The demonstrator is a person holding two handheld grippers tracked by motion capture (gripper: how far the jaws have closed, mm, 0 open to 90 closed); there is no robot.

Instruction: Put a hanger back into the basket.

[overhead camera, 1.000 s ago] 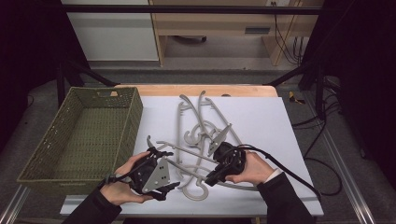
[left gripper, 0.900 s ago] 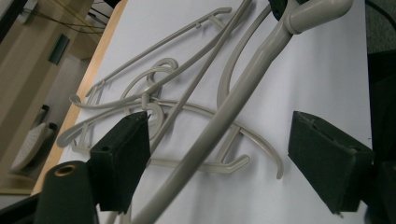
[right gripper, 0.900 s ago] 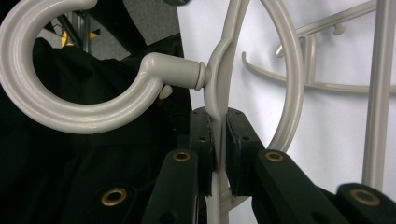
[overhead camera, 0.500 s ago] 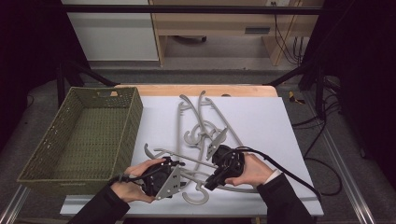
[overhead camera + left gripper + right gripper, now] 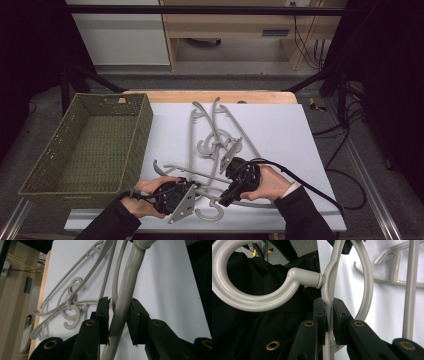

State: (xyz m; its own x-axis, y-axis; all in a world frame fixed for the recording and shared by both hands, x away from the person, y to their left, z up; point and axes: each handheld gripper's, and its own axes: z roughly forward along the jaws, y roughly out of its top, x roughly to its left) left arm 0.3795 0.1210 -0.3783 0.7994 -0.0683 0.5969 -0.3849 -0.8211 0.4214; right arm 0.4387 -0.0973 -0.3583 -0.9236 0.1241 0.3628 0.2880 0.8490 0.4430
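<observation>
**Grey hanger, held at two points**

While both jaws pinch it, the grey hanger [image 5: 210,197] lies at the table's [image 5: 280,125] six o'clock edge. Left hand-held gripper [image 5: 117,315]: jaws just closing, arm between, narrow gap at one pad. Right hand-held gripper [image 5: 328,315]: clamped near the hook. Spare hangers [image 5: 215,130] at twelve o'clock; green basket [image 5: 85,145] at nine.
</observation>
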